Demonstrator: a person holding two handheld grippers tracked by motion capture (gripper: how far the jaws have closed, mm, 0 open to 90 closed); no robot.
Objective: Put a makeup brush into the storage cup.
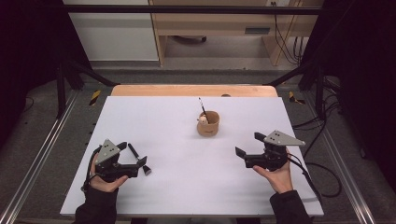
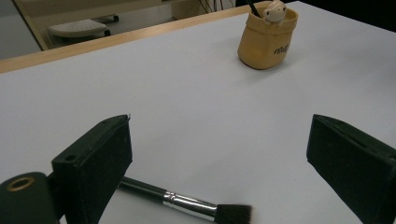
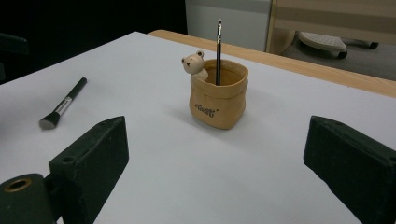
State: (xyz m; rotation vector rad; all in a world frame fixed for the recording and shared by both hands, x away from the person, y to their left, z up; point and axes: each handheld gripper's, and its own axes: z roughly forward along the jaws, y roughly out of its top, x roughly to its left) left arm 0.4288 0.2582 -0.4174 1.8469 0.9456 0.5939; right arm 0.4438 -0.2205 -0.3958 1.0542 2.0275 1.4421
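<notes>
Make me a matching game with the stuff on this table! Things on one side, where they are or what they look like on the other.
Things:
1. brush
2. cup
3. pencil
4. bear

Descriptions:
A. standing upright inside the cup
B. lying flat on the white table, near the left gripper
C. peeking over the cup's rim
D. tan, shaped like a little sack, with writing on its side

Pairs: 1-B, 2-D, 3-A, 4-C
</notes>
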